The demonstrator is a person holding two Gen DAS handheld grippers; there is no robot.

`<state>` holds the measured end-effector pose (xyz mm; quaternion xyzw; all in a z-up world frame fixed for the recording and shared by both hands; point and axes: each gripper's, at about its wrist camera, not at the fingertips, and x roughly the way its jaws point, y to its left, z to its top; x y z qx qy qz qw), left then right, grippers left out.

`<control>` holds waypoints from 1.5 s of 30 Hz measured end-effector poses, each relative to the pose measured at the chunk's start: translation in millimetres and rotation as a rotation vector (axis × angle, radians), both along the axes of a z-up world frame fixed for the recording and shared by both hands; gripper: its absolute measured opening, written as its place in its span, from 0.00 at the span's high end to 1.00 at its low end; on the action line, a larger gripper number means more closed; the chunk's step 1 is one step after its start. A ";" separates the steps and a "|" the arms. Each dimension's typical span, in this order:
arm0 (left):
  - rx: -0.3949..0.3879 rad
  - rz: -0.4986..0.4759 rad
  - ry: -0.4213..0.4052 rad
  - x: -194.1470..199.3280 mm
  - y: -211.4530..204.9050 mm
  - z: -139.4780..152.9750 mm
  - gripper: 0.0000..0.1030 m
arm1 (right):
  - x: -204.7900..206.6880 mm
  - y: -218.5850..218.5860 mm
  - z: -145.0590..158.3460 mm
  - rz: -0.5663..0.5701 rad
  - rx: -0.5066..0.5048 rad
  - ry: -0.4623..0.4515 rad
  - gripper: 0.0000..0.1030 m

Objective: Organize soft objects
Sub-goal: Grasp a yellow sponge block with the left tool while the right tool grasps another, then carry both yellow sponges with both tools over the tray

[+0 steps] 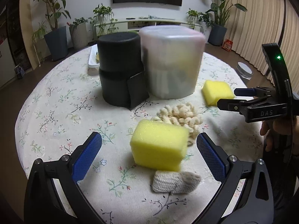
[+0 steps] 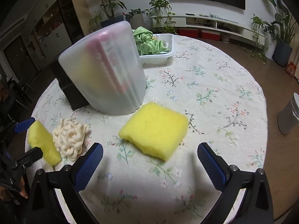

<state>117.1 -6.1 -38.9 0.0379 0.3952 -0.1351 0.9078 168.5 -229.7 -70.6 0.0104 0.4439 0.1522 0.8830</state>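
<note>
Two yellow foam sponges on the floral tabletop (image 1: 56,112): near sponge (image 1: 158,145) blocky and porous, between the spread fingers of the left gripper (image 1: 149,155); far sponge (image 2: 155,130) flatter, lying ahead of the wide-open right gripper (image 2: 150,166). Beside the near sponge, a cream chenille bundle (image 1: 179,117) and a grey knitted piece (image 1: 175,183); behind, a black cylinder (image 1: 119,67) touching a frosted plastic container (image 1: 172,61), with a white tray (image 2: 164,56) of green cloth (image 2: 149,43) farther back
</note>
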 end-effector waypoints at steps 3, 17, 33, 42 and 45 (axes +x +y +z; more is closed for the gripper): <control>-0.009 0.022 0.032 7.4 4.0 -7.0 0.00 | 7.6 4.5 -5.3 0.000 -0.009 0.012 0.00; -0.066 0.027 0.085 17.4 6.5 -20.6 0.31 | 19.0 11.3 -13.2 -0.012 -0.099 -0.009 0.23; -0.132 -0.001 0.033 -5.2 9.0 15.0 0.54 | -3.4 4.7 4.5 0.002 -0.035 -0.027 0.39; -0.165 0.073 0.032 -6.8 55.5 25.2 0.54 | -16.2 -22.5 28.9 -0.006 -0.027 -0.040 0.39; -0.160 0.109 0.027 -2.9 78.9 30.1 0.54 | -14.0 -42.4 36.0 -0.028 -0.036 -0.042 0.39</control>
